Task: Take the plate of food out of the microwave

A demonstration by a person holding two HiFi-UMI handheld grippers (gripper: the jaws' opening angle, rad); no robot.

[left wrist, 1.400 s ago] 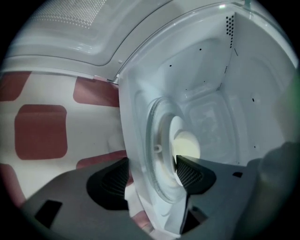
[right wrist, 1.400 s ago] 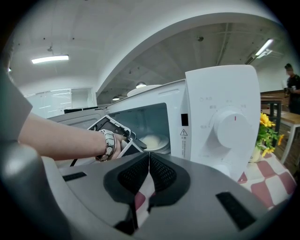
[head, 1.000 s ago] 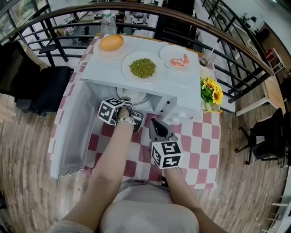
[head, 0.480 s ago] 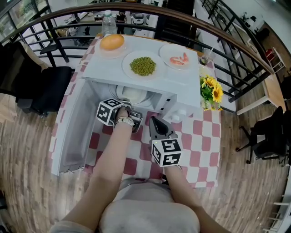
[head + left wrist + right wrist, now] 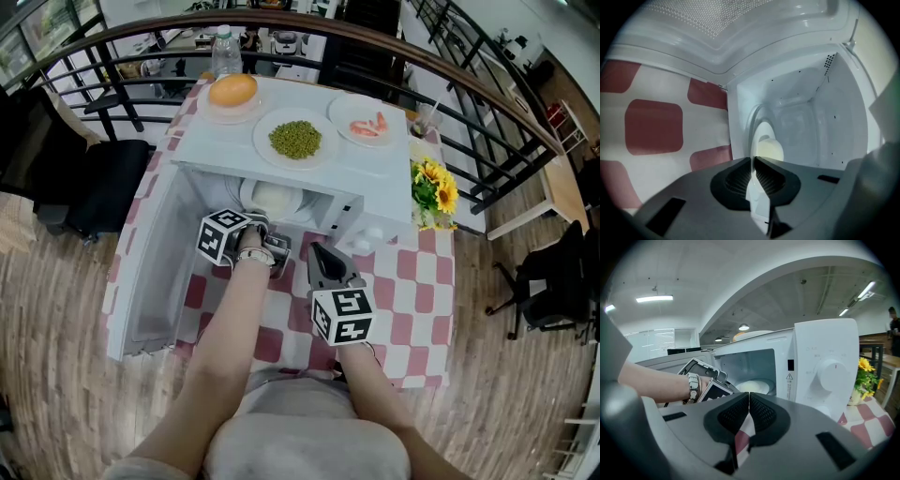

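Your left claw (image 5: 753,159) reaches into the open microwave (image 5: 373,221). Its jaws have just been closing and sit nearly together, pinched on the near rim of the plate (image 5: 758,136). A thin white rim edge runs between the ribbed pads. The plate sits on the cavity floor, close to the front opening, with a pale mound of food (image 5: 769,150) on it. Can't tell what the food is. The left gripper view is rolled, so the plate shows edge-on there.

Your right claw (image 5: 749,397) hangs outside, in front of the microwave's control-panel side. Its jaws are closed together with nothing in them. Only the red-and-white checks of the table (image 5: 412,291) show through the gap below the pads. It's over the near half of the table, clear of the microwave.

The door (image 5: 150,272) is swung wide open to the left. The microwave stands at the table's far edge. On its top:
- bun plate (image 5: 232,92), far left corner
- peas plate (image 5: 294,139), middle
- shrimp plate (image 5: 368,124), toward the far right

Sunflowers (image 5: 433,192) stand just beside the microwave's right side, at the table's right edge.
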